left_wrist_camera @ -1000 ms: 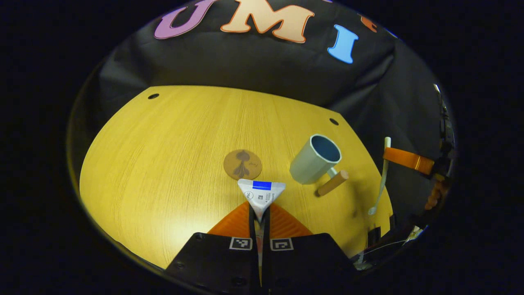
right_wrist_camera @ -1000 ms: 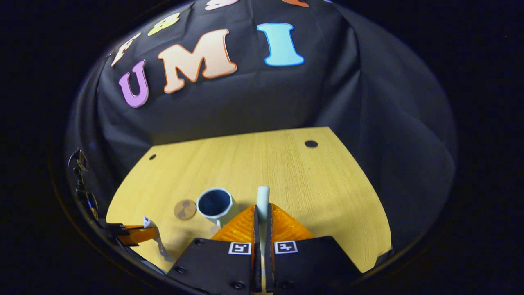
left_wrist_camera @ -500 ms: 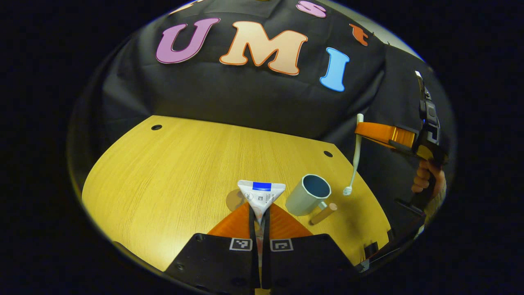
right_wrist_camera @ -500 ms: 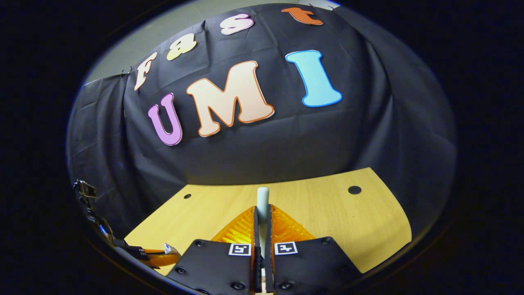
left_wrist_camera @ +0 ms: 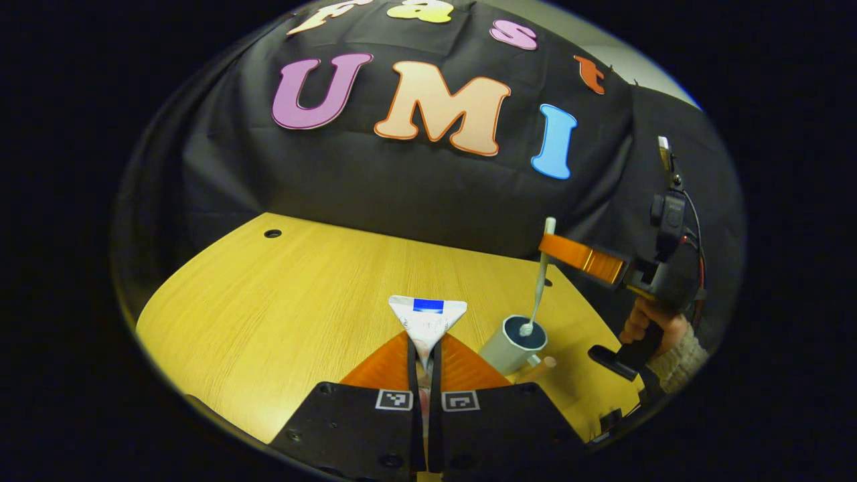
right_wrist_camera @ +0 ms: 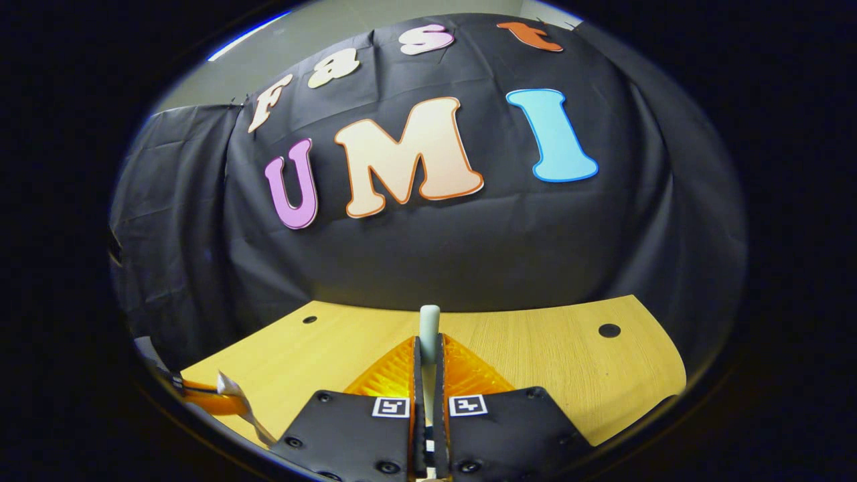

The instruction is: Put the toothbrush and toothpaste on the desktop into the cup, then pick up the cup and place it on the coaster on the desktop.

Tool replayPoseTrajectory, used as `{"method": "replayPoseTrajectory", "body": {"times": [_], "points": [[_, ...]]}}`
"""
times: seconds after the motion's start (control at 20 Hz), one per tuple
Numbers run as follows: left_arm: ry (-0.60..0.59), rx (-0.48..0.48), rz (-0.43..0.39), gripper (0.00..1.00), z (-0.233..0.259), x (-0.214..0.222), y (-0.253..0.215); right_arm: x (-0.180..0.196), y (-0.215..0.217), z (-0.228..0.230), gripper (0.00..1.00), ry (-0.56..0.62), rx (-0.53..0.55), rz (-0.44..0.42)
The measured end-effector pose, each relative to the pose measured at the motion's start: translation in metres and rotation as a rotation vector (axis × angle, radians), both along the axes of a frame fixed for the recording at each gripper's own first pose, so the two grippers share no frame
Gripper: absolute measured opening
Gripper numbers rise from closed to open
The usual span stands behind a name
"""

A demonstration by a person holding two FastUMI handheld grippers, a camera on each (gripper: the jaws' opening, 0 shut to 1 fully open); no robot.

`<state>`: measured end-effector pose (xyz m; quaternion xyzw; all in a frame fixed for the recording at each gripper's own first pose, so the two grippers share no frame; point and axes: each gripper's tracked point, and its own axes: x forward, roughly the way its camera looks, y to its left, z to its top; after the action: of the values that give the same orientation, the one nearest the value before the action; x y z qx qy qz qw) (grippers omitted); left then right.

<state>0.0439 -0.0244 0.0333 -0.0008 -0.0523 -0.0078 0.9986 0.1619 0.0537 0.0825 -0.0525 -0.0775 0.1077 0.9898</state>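
In the left gripper view, the left gripper [left_wrist_camera: 423, 348] sits at six o'clock with its jaws clenched on the toothpaste [left_wrist_camera: 428, 323], whose flat crimped end fans out above the fingers, well clear of the desk [left_wrist_camera: 281, 301]. At about four o'clock stands the cup [left_wrist_camera: 514, 345], upright on the desk, with a wooden handle [left_wrist_camera: 541, 365] poking out on its near side. The right gripper [left_wrist_camera: 550, 247], held by a hand [left_wrist_camera: 653, 328] at three o'clock, grips the toothbrush [left_wrist_camera: 539, 288] near its top, so the brush hangs nearly upright with its lower end right at the mouth of the cup; whether it has gone below the rim is too close to call. In the right gripper view, the right gripper [right_wrist_camera: 428, 348] at six o'clock is closed on the toothbrush [right_wrist_camera: 429, 323], which stands up between the fingers; the left gripper [right_wrist_camera: 221, 400] with the toothpaste [right_wrist_camera: 226, 385] peeks in at eight o'clock. As for progress, I judge both items lifted but neither yet released into the cup: the toothbrush looks on the point of going in, the toothpaste waits its turn, and carrying the cup to the coaster is wholly left to do
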Motion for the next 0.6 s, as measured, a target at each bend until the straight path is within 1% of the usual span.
{"method": "replayPoseTrajectory", "body": {"times": [0.15,0.25,0.3,0.35,0.4,0.45,0.5,0.55,0.6], "points": [[-0.053,0.003,-0.002,0.01,0.015,-0.003,-0.002,0.0,-0.001,-0.015,0.08,0.025,0.003,0.003],[-0.069,0.002,-0.016,0.01,0.021,-0.004,-0.005,0.001,-0.002,-0.022,0.1,0.047,0.013,0.0],[-0.073,0.004,-0.024,0.0,0.023,-0.002,-0.007,-0.004,-0.001,-0.02,0.12,0.053,0.03,0.009],[-0.079,0.005,-0.033,0.01,0.026,-0.001,-0.01,-0.006,-0.003,-0.019,0.09,0.051,0.048,0.006],[-0.084,0.008,-0.043,0.01,0.029,0.001,-0.013,-0.01,-0.004,-0.014,0.24,0.05,0.061,0.011],[-0.092,0.007,-0.056,0.01,0.033,0.003,-0.016,-0.014,-0.008,-0.011,0.26,0.045,0.063,-0.001],[-0.1,0.004,-0.069,0.01,0.036,0.006,-0.02,-0.019,-0.014,-0.008,0.33,0.033,0.056,-0.01],[-0.108,-0.003,-0.085,0.01,0.04,0.009,-0.025,-0.024,-0.021,-0.005,0.37,0.026,0.051,-0.025],[-0.114,-0.015,-0.109,0.01,0.043,0.014,-0.032,-0.029,-0.027,-0.003,0.57,0.021,0.051,-0.036]]}}
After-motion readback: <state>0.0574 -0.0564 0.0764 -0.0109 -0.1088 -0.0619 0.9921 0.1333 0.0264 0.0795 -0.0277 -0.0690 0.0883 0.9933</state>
